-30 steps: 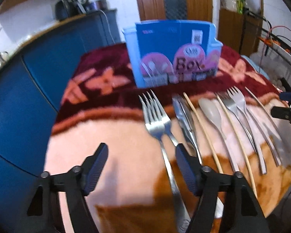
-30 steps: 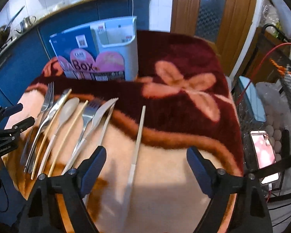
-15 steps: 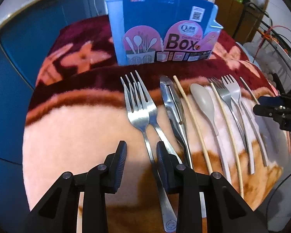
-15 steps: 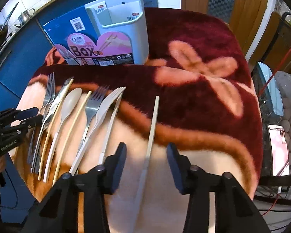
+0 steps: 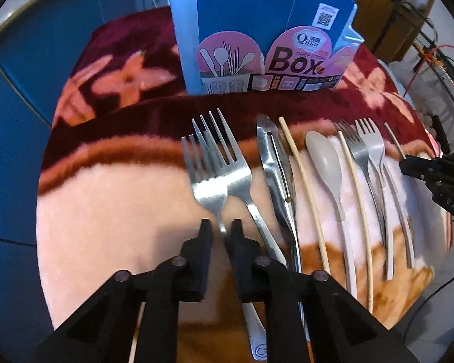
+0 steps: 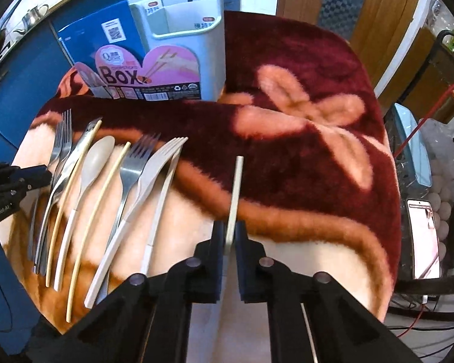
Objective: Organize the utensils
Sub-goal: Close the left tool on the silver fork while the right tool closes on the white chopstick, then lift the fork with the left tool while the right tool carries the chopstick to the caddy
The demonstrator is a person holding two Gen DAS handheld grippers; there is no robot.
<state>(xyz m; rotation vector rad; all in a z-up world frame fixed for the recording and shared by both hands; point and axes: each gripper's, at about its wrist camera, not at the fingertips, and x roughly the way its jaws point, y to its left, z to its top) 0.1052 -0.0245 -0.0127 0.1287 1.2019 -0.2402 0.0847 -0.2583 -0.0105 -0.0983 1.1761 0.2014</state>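
Observation:
Utensils lie in a row on a fleecy blanket (image 5: 106,211) in front of a pale utensil holder (image 6: 190,30) wrapped in blue "Box" packaging (image 5: 257,30). In the left wrist view my left gripper (image 5: 221,227) is closing, and its pads press on the neck of the leftmost steel fork (image 5: 205,181), which overlaps a second fork (image 5: 230,163). In the right wrist view my right gripper (image 6: 230,233) is closing too, its pads pinching a pale chopstick (image 6: 236,187) that lies apart at the right end of the row. Both utensils still rest on the blanket.
Between the two grips lie a steel knife (image 5: 272,166), two thin chopsticks, a grey spoon (image 5: 324,160) and more forks (image 6: 130,169). A phone (image 6: 422,236) and wire racks stand past the table's right edge. A blue cabinet (image 5: 15,121) is at the left.
Both grippers went from wide open to nearly closed, the left around the fork's neck and the right around the lone chopstick. Both tipped downward and came closer to the blanket.

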